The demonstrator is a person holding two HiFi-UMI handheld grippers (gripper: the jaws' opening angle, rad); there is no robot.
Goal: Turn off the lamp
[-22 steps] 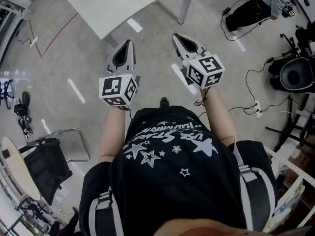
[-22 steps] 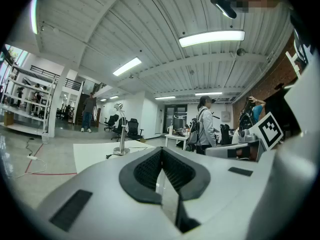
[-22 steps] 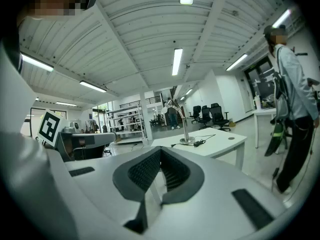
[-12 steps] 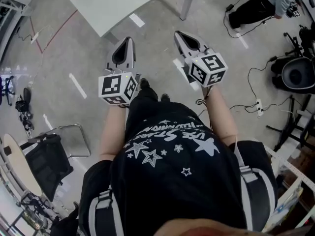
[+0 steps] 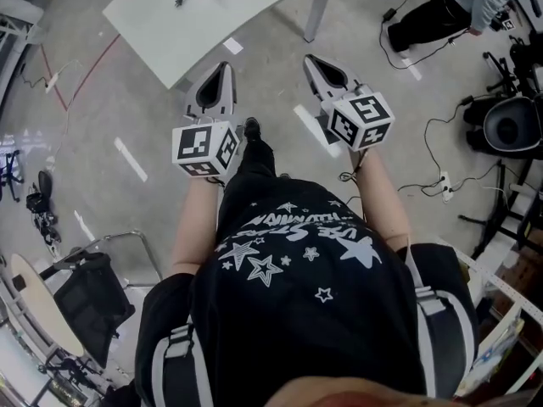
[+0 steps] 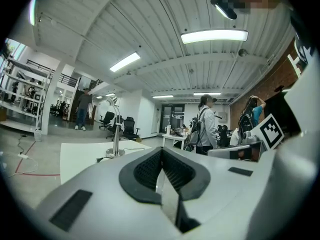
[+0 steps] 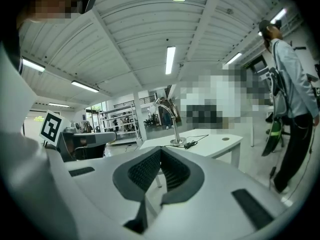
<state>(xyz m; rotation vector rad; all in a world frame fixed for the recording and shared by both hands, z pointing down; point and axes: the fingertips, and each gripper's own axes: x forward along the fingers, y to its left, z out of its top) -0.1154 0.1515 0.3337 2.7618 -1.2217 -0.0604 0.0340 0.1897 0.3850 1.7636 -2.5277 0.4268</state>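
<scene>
White table [image 5: 195,32] at the top of the head view carries the lamp [image 6: 115,153], stem upright, dead ahead and well apart from both grippers. Left gripper [image 5: 221,73] and right gripper [image 5: 314,63] are clamped shut, empty. Left looks a bit nearer.

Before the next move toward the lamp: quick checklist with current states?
1. Left tool empty, jaws together: ok.
2. Right tool empty, jaws together: ok.
3. Lamp in sight, upright on the white table: ok.
4. Lamp within reach: not ok; in the head view both tools are short of the table edge.
5. Switch located: cannot tell, too small to make out.
6. Lamp lit: cannot tell.
</scene>
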